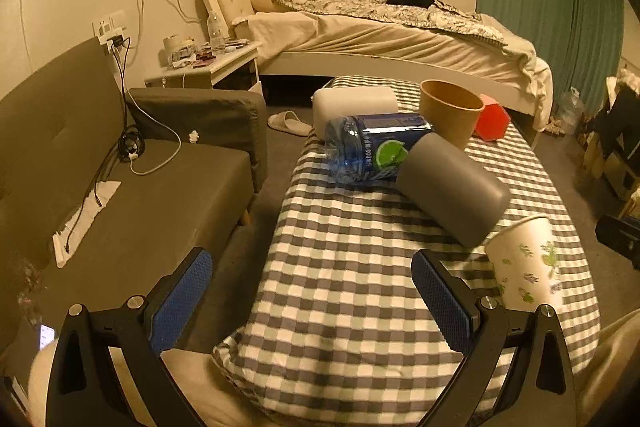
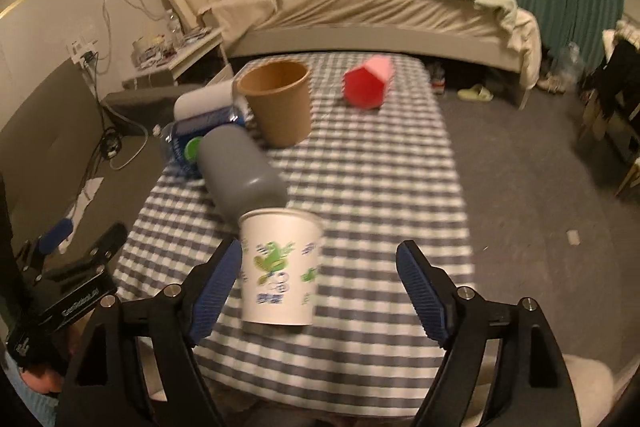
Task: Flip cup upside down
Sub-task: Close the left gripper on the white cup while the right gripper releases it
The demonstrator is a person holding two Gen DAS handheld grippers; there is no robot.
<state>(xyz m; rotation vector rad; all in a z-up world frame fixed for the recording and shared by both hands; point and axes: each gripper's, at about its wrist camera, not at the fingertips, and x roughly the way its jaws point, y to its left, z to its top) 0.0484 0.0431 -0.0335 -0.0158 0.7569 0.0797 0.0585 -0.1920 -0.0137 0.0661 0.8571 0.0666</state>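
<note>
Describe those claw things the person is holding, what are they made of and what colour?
Each gripper, the left gripper and the right gripper, has two black, angular arms with triangular cut-outs and silver screw heads. The fingers end in blue pads with a fine dotted or ribbed texture. From the right view, the left tool's black body carries white lettering, too blurred to read.

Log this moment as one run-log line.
left gripper: open, empty | right gripper: open, around paper cup, not gripping | cup: upright, beside grey container | flip: not done
</note>
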